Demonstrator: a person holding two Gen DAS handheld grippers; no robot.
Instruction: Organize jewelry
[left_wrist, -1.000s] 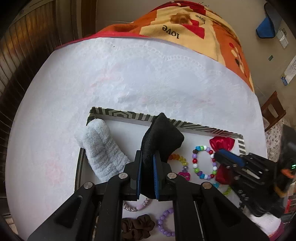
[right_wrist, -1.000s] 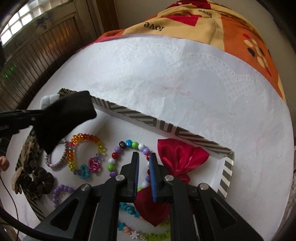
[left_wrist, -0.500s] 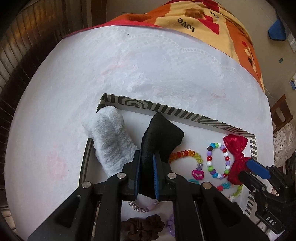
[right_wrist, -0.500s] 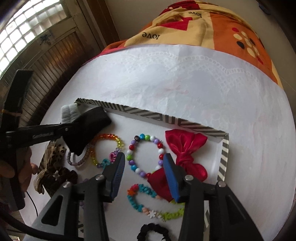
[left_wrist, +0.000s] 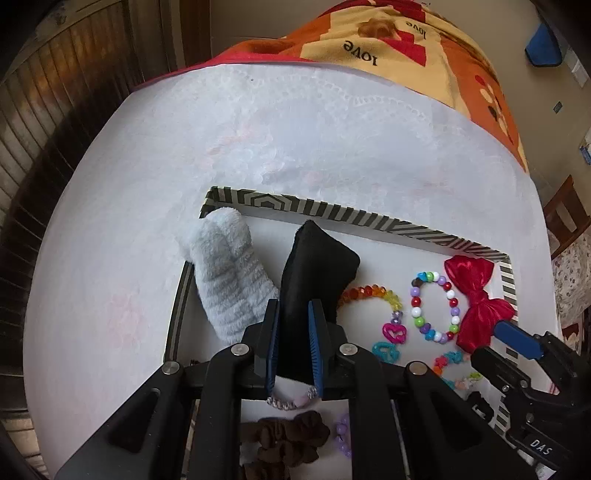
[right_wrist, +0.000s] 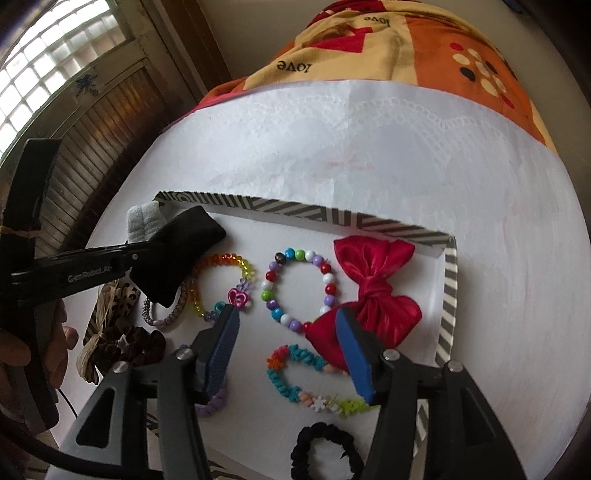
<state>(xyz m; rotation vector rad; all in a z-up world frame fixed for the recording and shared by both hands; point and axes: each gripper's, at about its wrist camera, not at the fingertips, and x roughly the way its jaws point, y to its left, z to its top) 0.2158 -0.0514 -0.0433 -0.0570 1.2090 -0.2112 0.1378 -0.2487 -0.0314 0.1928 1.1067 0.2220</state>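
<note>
From the left wrist, the left gripper (left_wrist: 293, 343), jaws opening, pinches a black pouch (left_wrist: 314, 273) near the striped tray (left_wrist: 332, 212)'s far-left corner beside "love" fabric (left_wrist: 369, 48); the right wrist shows "GenRobot.AI" lettering (right_wrist: 88, 275) and the empty right gripper (right_wrist: 288, 347) opening above the tray.

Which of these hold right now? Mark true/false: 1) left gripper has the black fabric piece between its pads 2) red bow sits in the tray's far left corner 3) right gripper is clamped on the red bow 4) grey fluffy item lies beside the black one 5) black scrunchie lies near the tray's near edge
1) True. The left gripper has the black fabric piece between its pads, jaws opening.
2) False. The red bow is at the tray's far right corner.
3) False. The right gripper is opening, with nothing gripped.
4) True: grey fluffy item.
5) True: black scrunchie.
</note>
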